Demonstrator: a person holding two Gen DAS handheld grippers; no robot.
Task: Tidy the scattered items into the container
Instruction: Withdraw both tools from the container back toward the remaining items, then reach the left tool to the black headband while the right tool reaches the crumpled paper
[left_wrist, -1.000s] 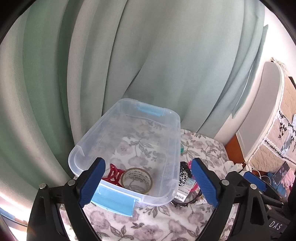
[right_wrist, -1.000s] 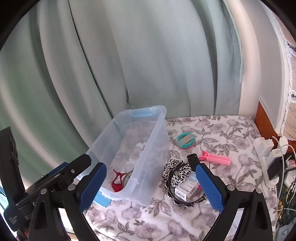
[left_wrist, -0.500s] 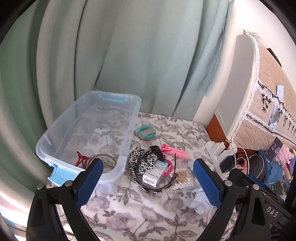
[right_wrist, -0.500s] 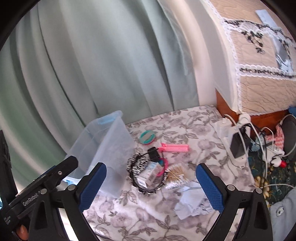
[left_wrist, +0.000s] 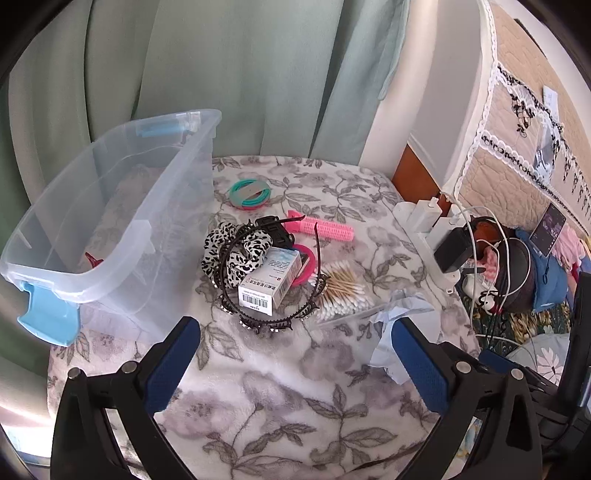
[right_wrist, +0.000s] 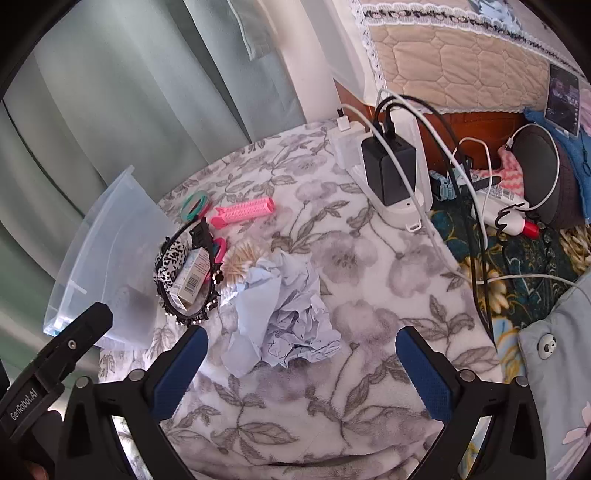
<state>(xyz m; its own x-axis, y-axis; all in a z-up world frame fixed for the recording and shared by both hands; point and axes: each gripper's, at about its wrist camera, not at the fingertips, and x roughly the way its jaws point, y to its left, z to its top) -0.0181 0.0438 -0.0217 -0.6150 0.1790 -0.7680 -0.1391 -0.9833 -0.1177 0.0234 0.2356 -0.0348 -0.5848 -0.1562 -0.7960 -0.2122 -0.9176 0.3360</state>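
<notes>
A clear plastic bin (left_wrist: 122, 206) with blue latches stands at the left of the floral-covered table (left_wrist: 266, 387); a red clip (left_wrist: 92, 259) shows inside it. Beside it lies a pile: leopard scrunchie (left_wrist: 236, 251), black headband (left_wrist: 266, 317), small white box (left_wrist: 271, 280), pink roller clip (left_wrist: 323, 229), teal hair ties (left_wrist: 249, 194), cotton swabs (left_wrist: 341, 288). Crumpled blue paper (right_wrist: 284, 306) lies just ahead of my right gripper (right_wrist: 301, 363). My left gripper (left_wrist: 295, 360) is open and empty, in front of the pile. The right gripper is open and empty.
A white power strip with a black charger (right_wrist: 391, 173) and cables (right_wrist: 436, 236) sits at the table's right edge. Green curtains (left_wrist: 221, 74) hang behind. A quilted headboard (right_wrist: 454, 62) and clutter lie to the right, beyond the table edge.
Both grippers have swung right, away from the bin. The pile and the blue paper have come into the middle of the views; the bin has slid to the left.
</notes>
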